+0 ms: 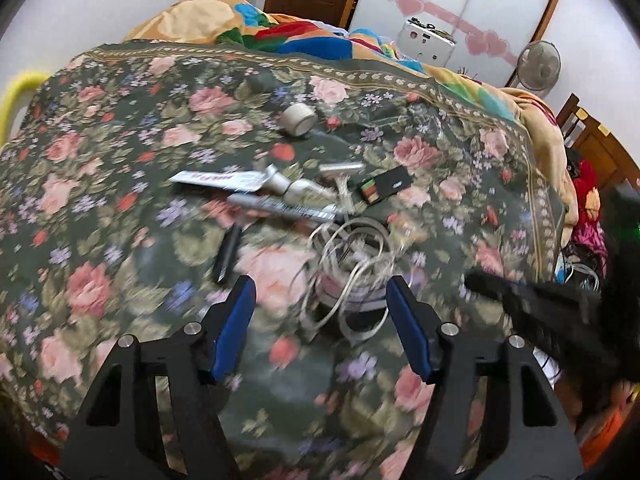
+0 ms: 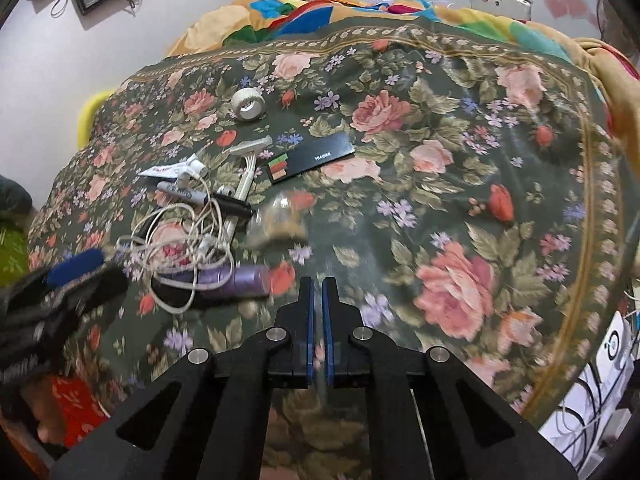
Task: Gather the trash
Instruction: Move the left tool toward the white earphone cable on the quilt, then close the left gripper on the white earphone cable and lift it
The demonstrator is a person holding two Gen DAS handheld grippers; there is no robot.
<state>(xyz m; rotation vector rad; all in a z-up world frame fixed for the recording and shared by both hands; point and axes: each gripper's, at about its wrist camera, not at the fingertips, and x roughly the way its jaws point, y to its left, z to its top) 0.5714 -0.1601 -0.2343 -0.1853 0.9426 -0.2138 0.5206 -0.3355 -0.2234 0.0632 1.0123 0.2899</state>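
Observation:
A pile of small items lies on the floral bedspread (image 2: 460, 200): tangled white earphones (image 2: 188, 236), a purple tube (image 2: 244, 280), a marker (image 2: 184, 194), a white razor (image 2: 248, 156), a squeezed tube (image 2: 172, 168), a black card (image 2: 312, 158), a tape roll (image 2: 248, 104) and a clear plastic wrapper (image 2: 280, 220). My left gripper (image 1: 322, 308) is open, its blue pads either side of the earphones (image 1: 352, 264) just ahead. My right gripper (image 2: 319, 292) is shut and holds nothing, right of the purple tube. The left gripper also shows at the left of the right wrist view (image 2: 76, 268).
A colourful blanket (image 1: 280, 36) is bunched at the bed's far end. A wardrobe with pink hearts (image 1: 460, 12) and a fan (image 1: 538, 66) stand behind. Clutter and cables (image 2: 600, 392) lie off the bed's right edge. A yellow object (image 1: 16, 96) sits at the left edge.

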